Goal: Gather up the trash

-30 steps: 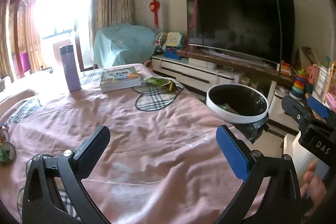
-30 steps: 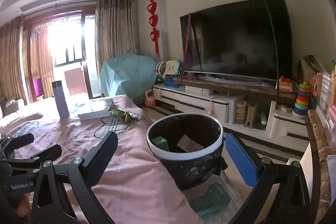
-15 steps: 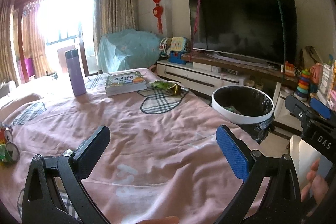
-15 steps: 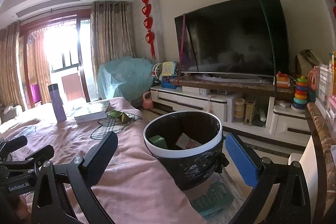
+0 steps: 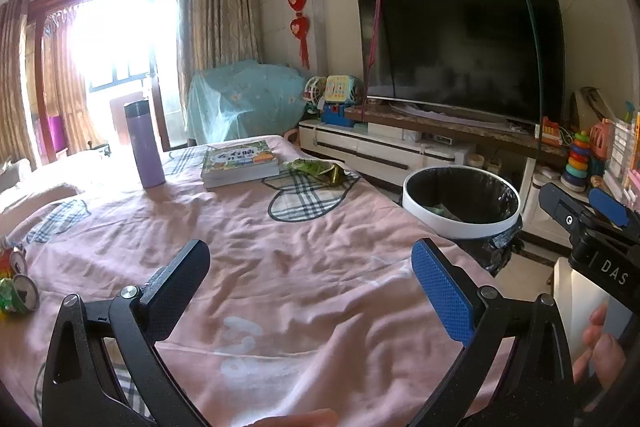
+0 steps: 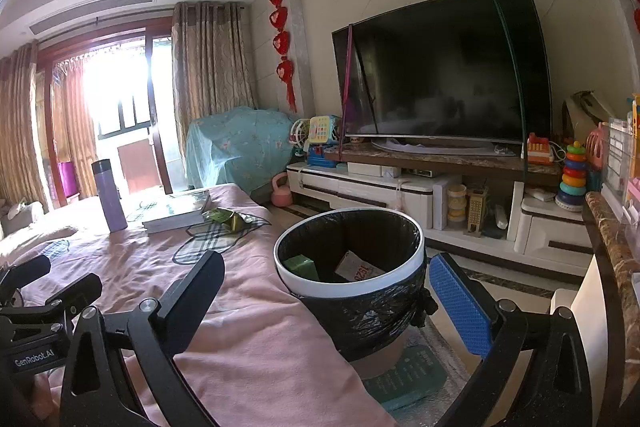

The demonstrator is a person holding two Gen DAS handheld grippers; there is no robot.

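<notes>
A round trash bin (image 6: 352, 267) with a white rim and black liner stands at the right edge of the pink-covered table (image 5: 280, 287); it holds a green packet (image 6: 301, 264) and a printed paper. It also shows in the left wrist view (image 5: 460, 203). A crumpled green-gold wrapper (image 5: 318, 171) lies on the far side of the table beside a book; it shows in the right wrist view too (image 6: 228, 218). Crushed cans (image 5: 16, 291) lie at the table's left edge. My left gripper (image 5: 310, 277) is open and empty above the cloth. My right gripper (image 6: 326, 293) is open and empty, its fingers either side of the bin.
A purple flask (image 5: 144, 147) and a picture book (image 5: 239, 163) stand at the table's far side. A TV (image 5: 460, 47) on a low cabinet, toys (image 5: 578, 163) and a covered chair (image 5: 244, 99) lie beyond. A marble counter edge (image 6: 612, 267) is at right.
Both views have tilted slightly upward. The grippers stay open and empty, and nothing on the table has moved.
</notes>
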